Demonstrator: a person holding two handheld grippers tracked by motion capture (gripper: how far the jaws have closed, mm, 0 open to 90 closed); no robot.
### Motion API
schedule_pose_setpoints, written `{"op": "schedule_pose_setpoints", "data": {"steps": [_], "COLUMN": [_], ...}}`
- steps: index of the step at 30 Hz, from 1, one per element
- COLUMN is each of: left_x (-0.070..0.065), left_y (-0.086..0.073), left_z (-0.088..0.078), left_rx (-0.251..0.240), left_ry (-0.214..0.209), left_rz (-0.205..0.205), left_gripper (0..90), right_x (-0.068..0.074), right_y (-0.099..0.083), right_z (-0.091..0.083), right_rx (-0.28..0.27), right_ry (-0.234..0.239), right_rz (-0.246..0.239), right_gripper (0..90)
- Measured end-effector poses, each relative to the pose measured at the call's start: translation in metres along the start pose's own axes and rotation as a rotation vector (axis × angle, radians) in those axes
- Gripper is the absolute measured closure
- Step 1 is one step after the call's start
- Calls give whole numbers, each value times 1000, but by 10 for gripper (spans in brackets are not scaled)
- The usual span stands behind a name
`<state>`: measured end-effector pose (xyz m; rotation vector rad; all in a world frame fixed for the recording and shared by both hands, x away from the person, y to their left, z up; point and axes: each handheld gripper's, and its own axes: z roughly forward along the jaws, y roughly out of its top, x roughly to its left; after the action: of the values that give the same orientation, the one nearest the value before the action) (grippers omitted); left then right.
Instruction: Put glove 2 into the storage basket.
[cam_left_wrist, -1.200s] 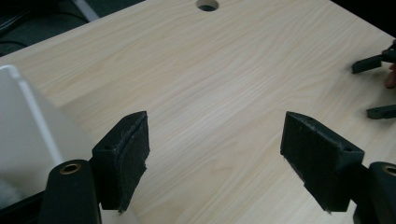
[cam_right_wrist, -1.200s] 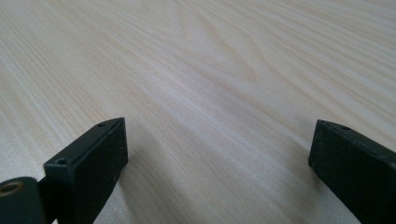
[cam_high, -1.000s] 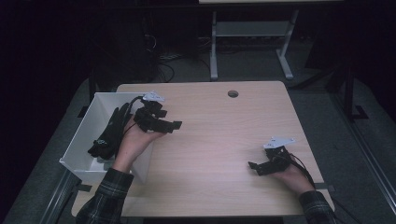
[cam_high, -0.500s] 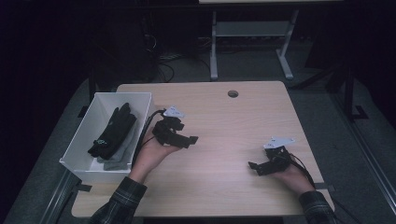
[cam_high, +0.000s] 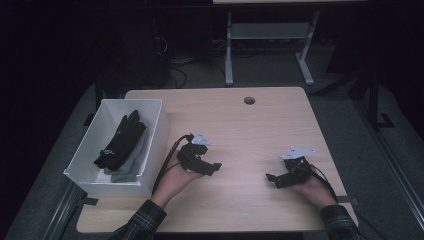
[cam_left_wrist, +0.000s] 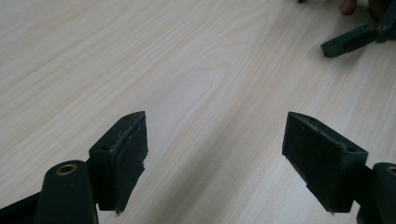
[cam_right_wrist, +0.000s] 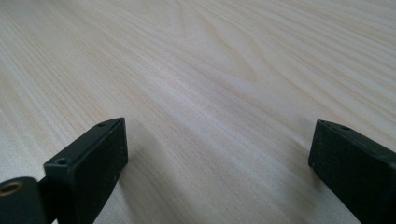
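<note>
On the pale wooden table (cam_high: 250, 135), the left gripper (cam_high: 216, 168) lies low in the person's left hand (cam_high: 176, 177), just right of the white bin (cam_high: 159, 131). Its jaws stand wide apart with nothing between them, and the left gripper view looks across bare wood grain between the two black pads (cam_left_wrist: 133, 149). Farther off in that same view, at the top right, the tip of the right gripper (cam_left_wrist: 348, 41) points in over the table.

Inside the bin lies a black glove (cam_high: 121, 140) on top of something grey (perhaps a second glove or a cloth, the high view is too dim to tell). Both sit well apart from either gripper.

Near the table's right front corner, the right gripper (cam_high: 272, 179) rests in the right hand (cam_high: 312, 189), pointing toward the left one. Its jaws are likewise spread wide and empty over plain wood, as the right gripper view shows
</note>
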<state>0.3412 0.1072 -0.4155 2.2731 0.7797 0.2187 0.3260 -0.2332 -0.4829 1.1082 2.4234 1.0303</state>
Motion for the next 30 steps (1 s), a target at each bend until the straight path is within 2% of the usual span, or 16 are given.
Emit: {"op": "schedule_pose_setpoints", "data": {"steps": [3, 8, 15, 22, 23, 26, 30], "left_x": [-3, -5, -10, -11, -11, -11, -12], "left_y": [-5, -12, -21, -29, -30, -32, -34], "left_z": [6, 15, 30, 41, 42, 43, 45], "left_rx": [3, -6, 23, 48, 50, 49, 23], "left_ry": [-3, -6, -23, -17, -11, -11, 4], "left_rz": [5, 37, 53, 56, 66, 59, 60], "left_gripper": [208, 205, 179, 161, 156, 154, 148], "right_x": [0, 0, 0, 0, 0, 0, 0], "right_y": [0, 0, 0, 0, 0, 0, 0], "right_z": [0, 0, 0, 0, 0, 0, 0], "right_rx": [0, 0, 1, 0, 1, 1, 1], "right_ry": [0, 0, 0, 0, 0, 1, 1], "right_rz": [0, 0, 0, -1, 0, -1, -1], "right_gripper": [44, 44, 44, 44, 44, 44, 44]}}
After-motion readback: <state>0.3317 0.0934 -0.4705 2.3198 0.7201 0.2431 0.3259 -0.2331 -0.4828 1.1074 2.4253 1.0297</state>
